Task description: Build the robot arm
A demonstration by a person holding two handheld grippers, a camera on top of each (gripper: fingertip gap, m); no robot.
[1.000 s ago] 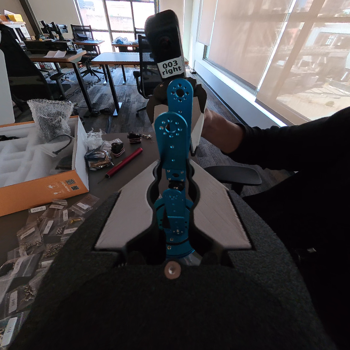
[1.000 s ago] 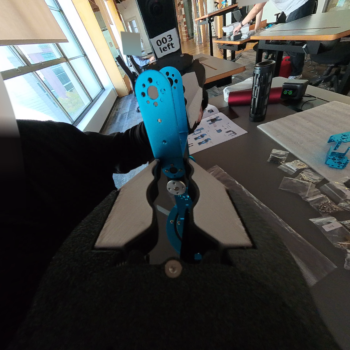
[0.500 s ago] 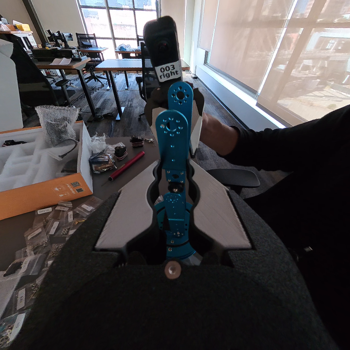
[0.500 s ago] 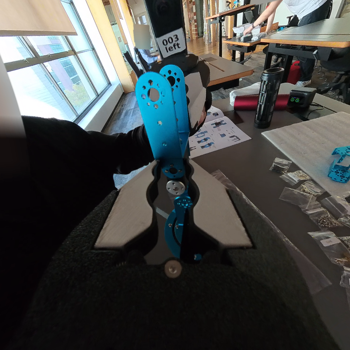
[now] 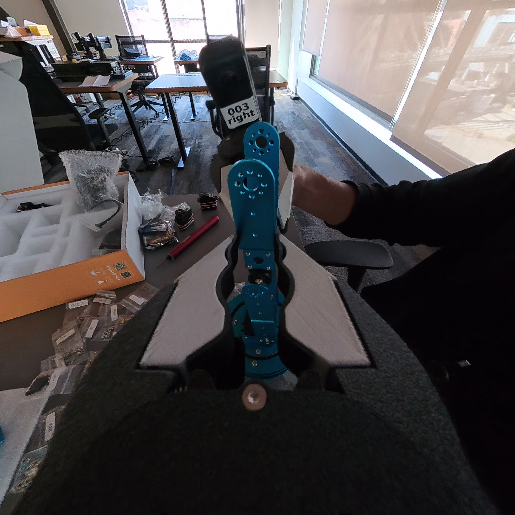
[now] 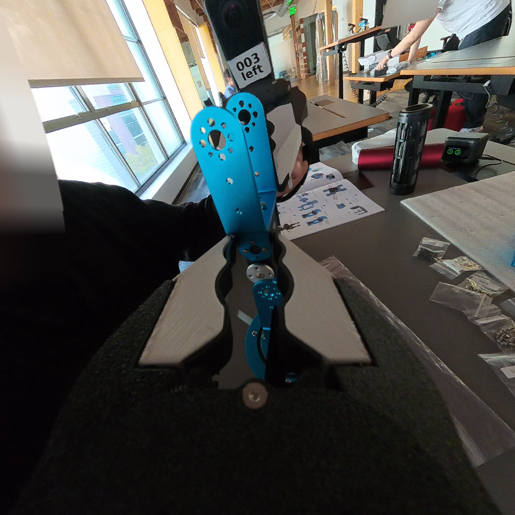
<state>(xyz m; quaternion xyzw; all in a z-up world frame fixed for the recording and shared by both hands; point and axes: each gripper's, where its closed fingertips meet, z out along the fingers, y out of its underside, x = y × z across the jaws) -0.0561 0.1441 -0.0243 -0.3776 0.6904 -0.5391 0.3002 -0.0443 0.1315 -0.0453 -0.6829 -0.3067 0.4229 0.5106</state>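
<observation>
A blue metal bracket assembly (image 5: 252, 206) with a long U-shaped bracket and a round blue base (image 5: 257, 334) is held above the dark table. My left gripper (image 5: 256, 245) is shut on its lower part, with the U-bracket's arms sticking out past the fingertips. My right gripper (image 6: 253, 239) is shut on the same assembly (image 6: 225, 172) from the other side, where a silver disc (image 6: 259, 271) sits between the jaws. Each gripper faces the other: the right gripper's white fingers (image 5: 285, 192) show behind the bracket, and the left gripper's fingers (image 6: 287, 145) show likewise.
On the left lie an orange and white box (image 5: 64, 276) with foam, black servos (image 5: 184, 218), a red screwdriver (image 5: 195, 237) and several small parts bags (image 5: 83, 326). On the right are a booklet (image 6: 328, 206), a black bottle (image 6: 405, 150), a foam sheet (image 6: 468, 206) and more bags (image 6: 459, 278). Both grippers' tips are close together, under 4 cm apart.
Both grippers stay shut on the blue assembly. The held assembly has shifted a little, and in the right wrist view the U-bracket leans slightly more to the left.
</observation>
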